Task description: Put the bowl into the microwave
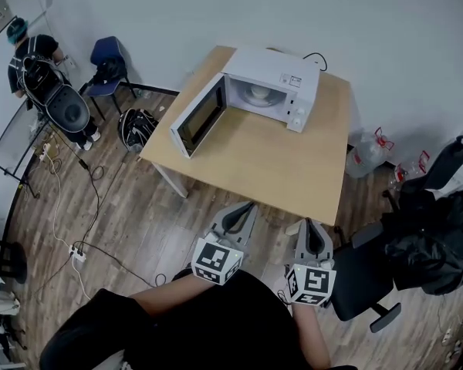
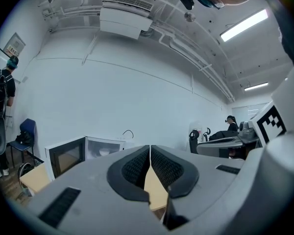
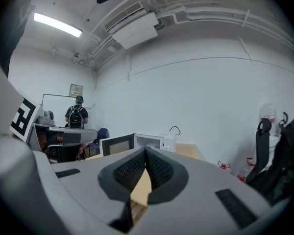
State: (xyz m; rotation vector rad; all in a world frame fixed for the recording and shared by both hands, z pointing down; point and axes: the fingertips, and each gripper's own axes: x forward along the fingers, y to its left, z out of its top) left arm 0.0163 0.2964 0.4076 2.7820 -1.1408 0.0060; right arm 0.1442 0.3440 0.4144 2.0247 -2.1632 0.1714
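A white microwave stands at the far end of the wooden table, its door swung wide open to the left. A white bowl sits inside the cavity. In the left gripper view the microwave shows ahead on the left, with the bowl pale inside it. My left gripper and right gripper hover side by side at the table's near edge, well short of the microwave. Both are shut, with nothing between the jaws. The right gripper view shows the microwave beyond the shut right gripper.
A black office chair stands just right of my right gripper, with dark bags behind it. Water bottles sit on the floor by the table's right side. A bag, a blue chair, cables and a person are at the left.
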